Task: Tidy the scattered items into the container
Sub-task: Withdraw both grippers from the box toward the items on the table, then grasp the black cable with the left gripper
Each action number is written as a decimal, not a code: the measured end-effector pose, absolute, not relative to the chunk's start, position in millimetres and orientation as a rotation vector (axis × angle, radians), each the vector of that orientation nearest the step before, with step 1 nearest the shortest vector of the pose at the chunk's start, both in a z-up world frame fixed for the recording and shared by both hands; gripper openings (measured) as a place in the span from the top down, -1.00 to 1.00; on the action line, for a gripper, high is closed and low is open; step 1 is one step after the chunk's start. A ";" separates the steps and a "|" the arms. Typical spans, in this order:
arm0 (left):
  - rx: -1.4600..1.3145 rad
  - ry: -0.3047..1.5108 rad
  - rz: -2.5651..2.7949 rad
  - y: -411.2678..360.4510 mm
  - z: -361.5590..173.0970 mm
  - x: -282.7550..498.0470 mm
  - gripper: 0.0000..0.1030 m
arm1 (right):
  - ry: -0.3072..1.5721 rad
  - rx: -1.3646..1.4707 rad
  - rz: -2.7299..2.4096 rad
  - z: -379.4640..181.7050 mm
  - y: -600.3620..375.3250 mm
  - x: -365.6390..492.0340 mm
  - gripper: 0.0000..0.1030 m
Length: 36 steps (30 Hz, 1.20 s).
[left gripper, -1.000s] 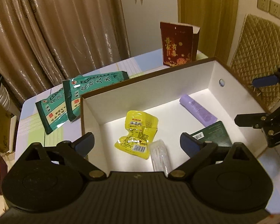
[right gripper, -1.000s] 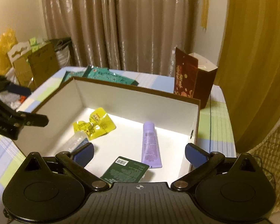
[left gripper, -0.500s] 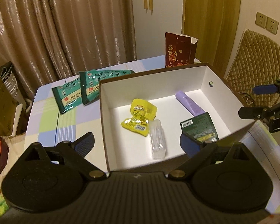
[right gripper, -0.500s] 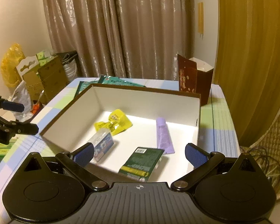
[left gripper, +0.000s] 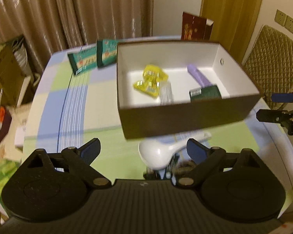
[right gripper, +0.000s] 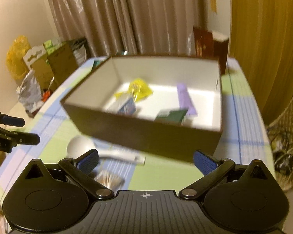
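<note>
The brown box, white inside, holds a yellow packet, a purple tube, a dark green carton and a clear item. A white spoon lies on the checked cloth in front of the box. My left gripper hovers over the spoon's bowl; its jaws are closing, wide apart, pads not touching it. My right gripper is open and holds nothing, with the spoon by its left finger and the box ahead. Both views are blurred.
Two green packets lie on the table left of the box. A red carton stands behind it. A small pack with pale sticks lies near the spoon. A quilted chair back is at right; bags and cartons crowd the left.
Both grippers have drawn back from over the box toward the table's near side. The box's brown front wall and the white spoon have come into view.
</note>
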<state>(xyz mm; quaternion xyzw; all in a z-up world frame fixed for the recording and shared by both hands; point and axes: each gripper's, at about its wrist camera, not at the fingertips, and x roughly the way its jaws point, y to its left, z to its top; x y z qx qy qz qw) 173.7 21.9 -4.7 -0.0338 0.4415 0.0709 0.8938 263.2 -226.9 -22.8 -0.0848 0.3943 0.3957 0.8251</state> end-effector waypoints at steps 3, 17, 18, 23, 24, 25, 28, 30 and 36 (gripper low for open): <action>-0.107 0.957 0.155 21.5 -20.2 161.3 -0.76 | 0.885 -0.181 0.828 -34.7 -230.7 254.3 -0.96; -0.128 1.063 0.136 14.4 -63.2 159.3 -0.22 | 0.977 -0.176 0.777 -58.1 -242.8 238.6 -0.96; -0.128 1.065 0.134 14.4 -65.0 160.3 -0.11 | 0.980 -0.176 0.774 -58.8 -243.3 238.8 -0.96; -0.141 1.080 0.127 17.9 -72.6 168.2 0.21 | 0.995 -0.179 0.762 -62.9 -243.5 239.7 -0.96; -0.137 1.084 0.125 17.8 -74.2 169.9 0.22 | 0.998 -0.179 0.762 -63.8 -243.0 240.0 -0.96; -0.135 1.090 0.121 17.8 -75.7 171.3 0.23 | 1.001 -0.181 0.762 -64.5 -242.8 240.2 -0.96; -0.130 1.119 0.103 16.0 -83.4 176.9 0.33 | 1.006 -0.183 0.761 -66.5 -241.8 240.4 -0.96; -0.120 1.133 0.098 14.2 -89.0 179.7 0.56 | 1.012 -0.185 0.760 -68.1 -241.3 240.8 -0.96; -0.060 1.143 0.069 7.8 -95.5 177.1 0.71 | 1.029 -0.189 0.750 -73.2 -240.4 242.2 -0.96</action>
